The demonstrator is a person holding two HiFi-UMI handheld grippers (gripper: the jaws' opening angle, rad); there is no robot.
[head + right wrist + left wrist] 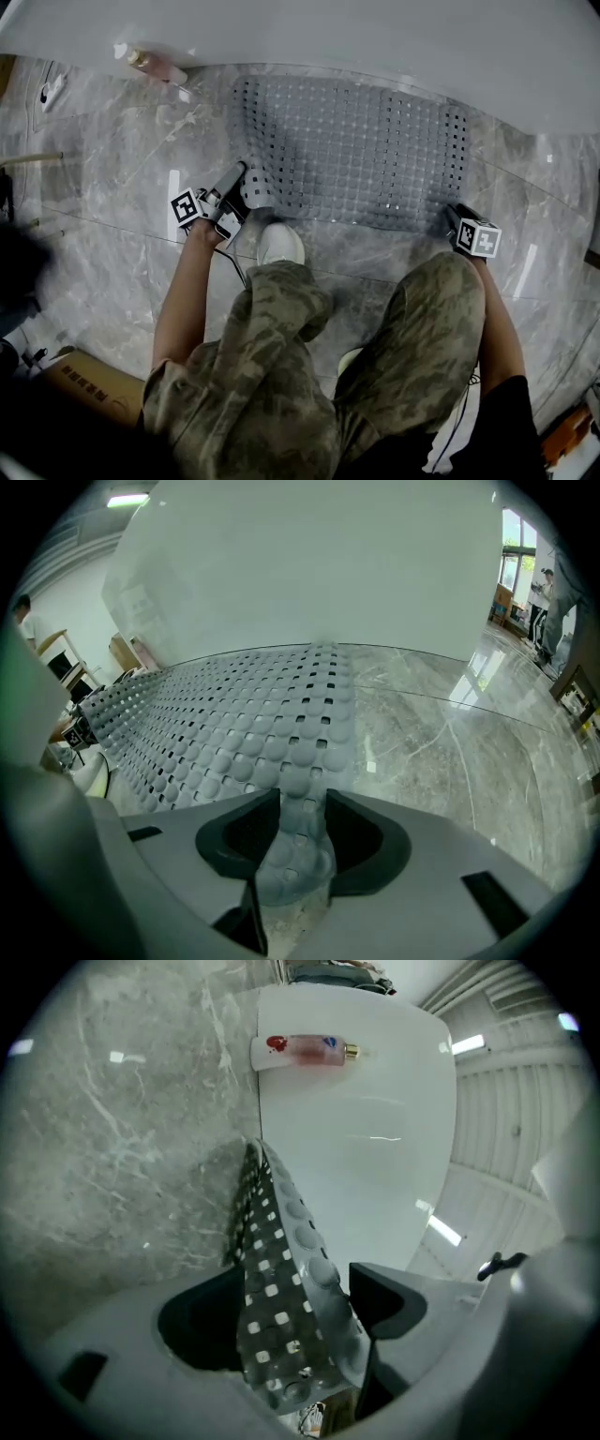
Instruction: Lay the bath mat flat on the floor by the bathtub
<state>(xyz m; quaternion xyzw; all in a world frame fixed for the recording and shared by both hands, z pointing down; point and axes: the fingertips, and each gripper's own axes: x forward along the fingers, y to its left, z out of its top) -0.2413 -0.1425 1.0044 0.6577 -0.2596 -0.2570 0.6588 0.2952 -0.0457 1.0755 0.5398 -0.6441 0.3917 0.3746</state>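
Grey perforated bath mat, studded with round bumps, lies largely flat on marble floor, far edge against white bathtub at 12 o'clock. Corner at 7 o'clock curled up.

Bath mat corner at 3 o'clock is hiding under right gripper & box at 8 is partly hiding behind leg.

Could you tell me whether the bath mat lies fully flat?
Not fully: bath mat mostly spread, corner at left tool curls up.
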